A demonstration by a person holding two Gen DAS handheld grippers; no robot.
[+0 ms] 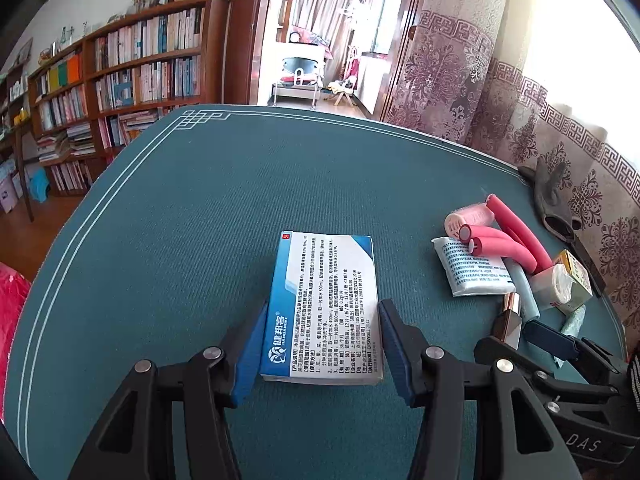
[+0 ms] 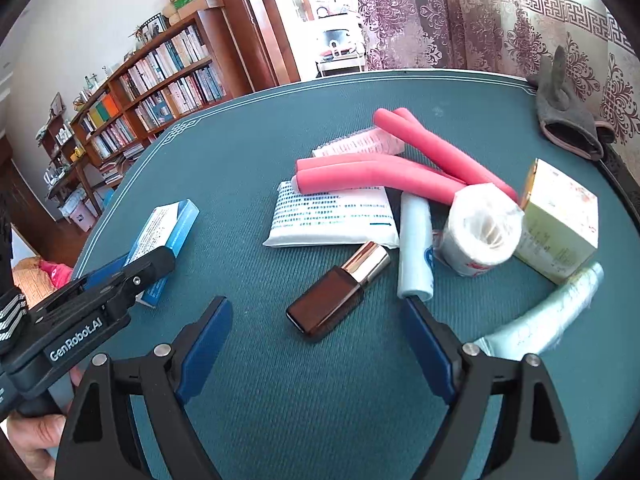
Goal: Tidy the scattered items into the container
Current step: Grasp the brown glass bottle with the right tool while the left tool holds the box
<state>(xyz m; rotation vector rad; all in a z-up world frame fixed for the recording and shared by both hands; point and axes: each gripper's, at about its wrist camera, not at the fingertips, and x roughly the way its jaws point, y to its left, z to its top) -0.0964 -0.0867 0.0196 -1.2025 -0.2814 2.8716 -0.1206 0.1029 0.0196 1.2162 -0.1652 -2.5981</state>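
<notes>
The white sachet (image 2: 332, 216) is partly covered by pink foam rollers (image 2: 376, 178), the blue box (image 2: 168, 236) by the left gripper (image 2: 116, 280), its small print illegible.

"GenRobot.AI" on left claw (image 2: 120, 276); "DAS" on right claw (image 1: 552, 344) body.

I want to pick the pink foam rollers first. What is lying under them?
The pink foam rollers rest on the white packet and a pale pink ribbed roller. Whatever lies beneath their right ends is hidden by the tape roll.
</notes>
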